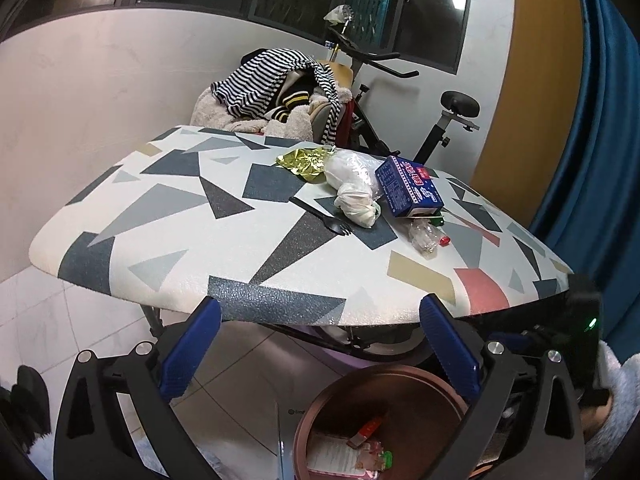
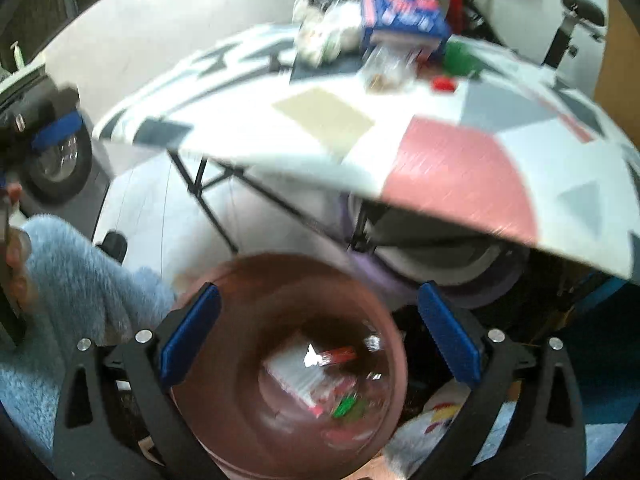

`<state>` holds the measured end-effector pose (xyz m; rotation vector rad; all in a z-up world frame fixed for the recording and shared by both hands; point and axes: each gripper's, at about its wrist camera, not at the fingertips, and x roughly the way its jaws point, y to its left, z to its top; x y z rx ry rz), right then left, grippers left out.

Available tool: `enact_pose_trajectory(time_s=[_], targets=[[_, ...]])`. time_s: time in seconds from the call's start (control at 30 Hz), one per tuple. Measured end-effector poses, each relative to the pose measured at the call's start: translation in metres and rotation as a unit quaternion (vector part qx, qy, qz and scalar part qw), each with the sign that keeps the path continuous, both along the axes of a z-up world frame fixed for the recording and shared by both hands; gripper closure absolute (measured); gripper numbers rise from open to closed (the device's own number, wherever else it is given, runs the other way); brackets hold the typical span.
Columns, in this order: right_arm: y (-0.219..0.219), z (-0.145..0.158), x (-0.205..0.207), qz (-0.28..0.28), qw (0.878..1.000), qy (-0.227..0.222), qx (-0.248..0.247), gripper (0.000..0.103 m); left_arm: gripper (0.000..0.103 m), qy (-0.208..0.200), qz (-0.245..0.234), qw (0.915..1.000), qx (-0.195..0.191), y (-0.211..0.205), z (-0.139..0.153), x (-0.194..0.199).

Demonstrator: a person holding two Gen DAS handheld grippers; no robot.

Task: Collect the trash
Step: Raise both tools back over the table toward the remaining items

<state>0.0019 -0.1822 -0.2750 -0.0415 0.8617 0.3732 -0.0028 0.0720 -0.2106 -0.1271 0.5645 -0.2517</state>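
Note:
Trash lies on the patterned table (image 1: pixel 224 248): a blue carton (image 1: pixel 410 188), a white knotted bag (image 1: pixel 354 188), a gold foil wrapper (image 1: pixel 306 163), a black plastic fork (image 1: pixel 322 218) and a clear wrapper with a red cap (image 1: pixel 428 236). A brown bin (image 1: pixel 320 408) on the floor holds several wrappers. My left gripper (image 1: pixel 320 344) is open and empty, below the table's near edge. My right gripper (image 2: pixel 318 330) is open and empty over the bin (image 2: pixel 224 408). The right wrist view is blurred; the carton (image 2: pixel 404 10) shows far off.
A chair piled with striped clothes (image 1: pixel 276 84) and an exercise bike (image 1: pixel 400 120) stand behind the table. A blue curtain (image 1: pixel 592 120) hangs at right. Table legs (image 2: pixel 208 196) and a purple round object (image 2: pixel 460 276) sit under the tabletop. A fluffy blue sleeve (image 2: pixel 80 288) shows at left.

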Motion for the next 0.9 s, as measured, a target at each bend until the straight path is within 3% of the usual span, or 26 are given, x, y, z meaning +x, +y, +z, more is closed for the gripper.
enact_pose_trajectory(time_s=[0.1, 0.43, 0.53, 0.63, 0.77, 0.9], targets=[[-0.01, 0.008, 0.004, -0.026, 0.999, -0.017, 0.012, 0.006, 0.006, -0.009, 0.001, 0.9999, 0.014, -0.003, 0.001, -0.001], [-0.028, 0.024, 0.012, -0.098, 0.993, -0.069, -0.017, 0.006, 0.006, -0.028, 0.0, 0.999, 0.036, -0.011, 0.005, -0.004], [-0.031, 0.029, 0.015, -0.082, 0.994, -0.067, -0.019, 0.006, 0.006, -0.015, -0.003, 0.9988, 0.046, -0.016, 0.009, 0.002], [-0.034, 0.034, 0.019, -0.064, 0.996, -0.061, -0.005, 0.006, 0.006, -0.031, -0.005, 0.9972, 0.067, -0.021, 0.019, 0.006], [-0.026, 0.043, 0.034, -0.056, 0.996, -0.06, -0.033, 0.006, 0.006, -0.017, -0.018, 0.9989, 0.04, -0.019, 0.03, 0.022], [-0.019, 0.051, 0.059, -0.046, 0.997, -0.06, -0.027, 0.006, 0.006, -0.008, -0.027, 0.9992, 0.027, -0.018, 0.039, 0.041]])
